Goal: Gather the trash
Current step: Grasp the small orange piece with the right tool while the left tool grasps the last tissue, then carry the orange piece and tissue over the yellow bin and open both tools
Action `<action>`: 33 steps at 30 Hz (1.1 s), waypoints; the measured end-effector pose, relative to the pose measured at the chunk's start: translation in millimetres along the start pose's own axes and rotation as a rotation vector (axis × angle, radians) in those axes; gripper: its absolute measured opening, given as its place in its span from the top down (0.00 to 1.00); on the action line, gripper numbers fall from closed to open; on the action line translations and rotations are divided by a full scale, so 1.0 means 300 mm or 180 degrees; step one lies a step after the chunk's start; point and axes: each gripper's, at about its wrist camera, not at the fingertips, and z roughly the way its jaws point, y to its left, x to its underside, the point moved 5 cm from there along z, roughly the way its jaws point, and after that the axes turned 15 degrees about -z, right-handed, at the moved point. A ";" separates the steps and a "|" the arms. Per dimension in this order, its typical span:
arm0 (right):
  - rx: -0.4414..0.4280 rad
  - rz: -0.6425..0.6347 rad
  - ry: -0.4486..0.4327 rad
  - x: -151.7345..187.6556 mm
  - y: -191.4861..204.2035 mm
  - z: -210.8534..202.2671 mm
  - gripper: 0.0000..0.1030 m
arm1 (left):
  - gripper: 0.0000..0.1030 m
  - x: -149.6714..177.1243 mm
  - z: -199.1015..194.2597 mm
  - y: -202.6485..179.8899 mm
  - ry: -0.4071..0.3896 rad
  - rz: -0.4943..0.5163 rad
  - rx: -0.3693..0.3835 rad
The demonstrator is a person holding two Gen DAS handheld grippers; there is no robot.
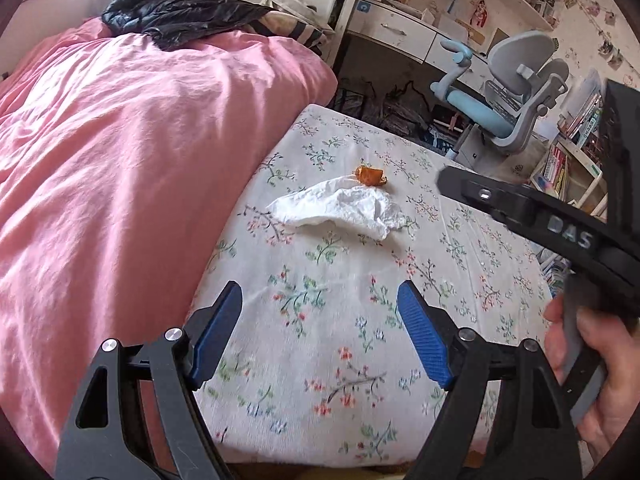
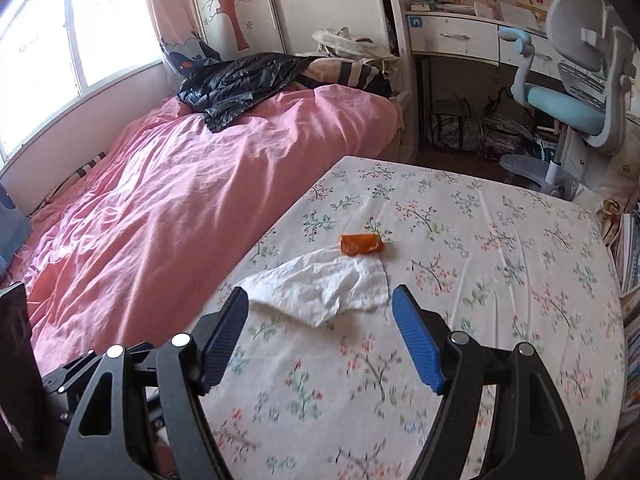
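A crumpled white tissue (image 1: 340, 208) lies on the floral sheet (image 1: 360, 320), with a small orange wrapper (image 1: 370, 176) just beyond it. My left gripper (image 1: 320, 292) hangs open over the sheet, short of the tissue, with nothing between its blue pads. In the right wrist view the tissue (image 2: 320, 288) sits just ahead of my right gripper (image 2: 320, 300), whose jaws stand wide and bear on nothing. The orange wrapper (image 2: 360, 244) lies past the tissue. A hand (image 1: 592, 360) holds the right tool's black frame (image 1: 560, 228) at the right of the left wrist view.
A pink duvet (image 2: 180, 200) fills the left, with a black plastic bag (image 2: 240, 84) on its far end. Beyond the floral mattress stand a blue and grey desk chair (image 2: 568, 80), a white desk (image 2: 452, 36) and bags on the floor (image 2: 460, 124). Books are stacked at the right (image 2: 632, 248).
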 end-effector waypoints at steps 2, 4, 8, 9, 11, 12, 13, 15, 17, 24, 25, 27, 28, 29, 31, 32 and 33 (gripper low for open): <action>0.0012 -0.0009 0.0122 -0.032 -0.029 0.101 0.31 | 0.25 -0.033 0.062 -0.008 0.0017 -0.0091 0.0069; 0.0011 -0.0020 0.0230 -0.053 -0.058 0.190 0.32 | 0.25 -0.058 0.120 -0.015 0.0030 -0.0159 0.0107; -0.0062 0.0131 0.0410 -0.064 -0.119 0.330 0.33 | 0.25 -0.099 0.209 -0.050 0.0011 -0.0119 0.0140; -0.0055 0.0144 0.0458 -0.060 -0.134 0.359 0.35 | 0.25 -0.113 0.229 -0.059 -0.0004 -0.0116 0.0145; -0.0078 0.0102 0.0620 -0.047 -0.148 0.406 0.55 | 0.24 -0.134 0.277 -0.077 0.0001 -0.0114 0.0107; -0.0104 0.0046 0.0677 -0.033 -0.149 0.422 0.55 | 0.24 -0.140 0.305 -0.085 0.0026 -0.0100 0.0067; -0.0104 -0.0035 0.0644 -0.026 -0.144 0.419 0.56 | 0.24 -0.146 0.331 -0.090 0.0045 -0.0093 0.0032; -0.0104 -0.0146 0.0617 -0.025 -0.144 0.403 0.62 | 0.24 -0.154 0.383 -0.102 0.0121 -0.0106 -0.0043; -0.0141 -0.0133 0.0582 -0.018 -0.166 0.388 0.66 | 0.25 -0.172 0.403 -0.122 0.0090 -0.0082 -0.0071; -0.0300 0.0354 0.0224 0.000 -0.282 0.239 0.67 | 0.95 -0.171 0.441 -0.128 0.0329 -0.0061 0.0101; -0.0320 0.0367 0.0198 0.007 -0.279 0.211 0.67 | 0.96 -0.170 0.431 -0.126 0.0344 -0.0067 0.0167; -0.0371 0.0371 0.0145 0.029 -0.257 0.141 0.67 | 0.97 -0.165 0.382 -0.133 0.0300 -0.0036 0.0263; -0.0402 0.0380 0.0120 0.044 -0.243 0.102 0.67 | 0.97 -0.164 0.349 -0.136 0.0278 -0.0044 0.0359; -0.0443 0.0394 0.0100 0.062 -0.224 0.062 0.67 | 0.97 -0.161 0.313 -0.138 0.0246 -0.0039 0.0419; -0.0495 0.0391 0.0064 0.097 -0.181 -0.013 0.67 | 0.97 -0.147 0.235 -0.138 0.0190 -0.0003 0.0482; -0.0523 0.0387 0.0047 0.115 -0.154 -0.051 0.67 | 0.97 -0.139 0.193 -0.133 0.0174 0.0003 0.0522; -0.0561 0.0391 0.0038 0.139 -0.127 -0.092 0.67 | 0.97 -0.129 0.149 -0.126 0.0153 -0.0001 0.0552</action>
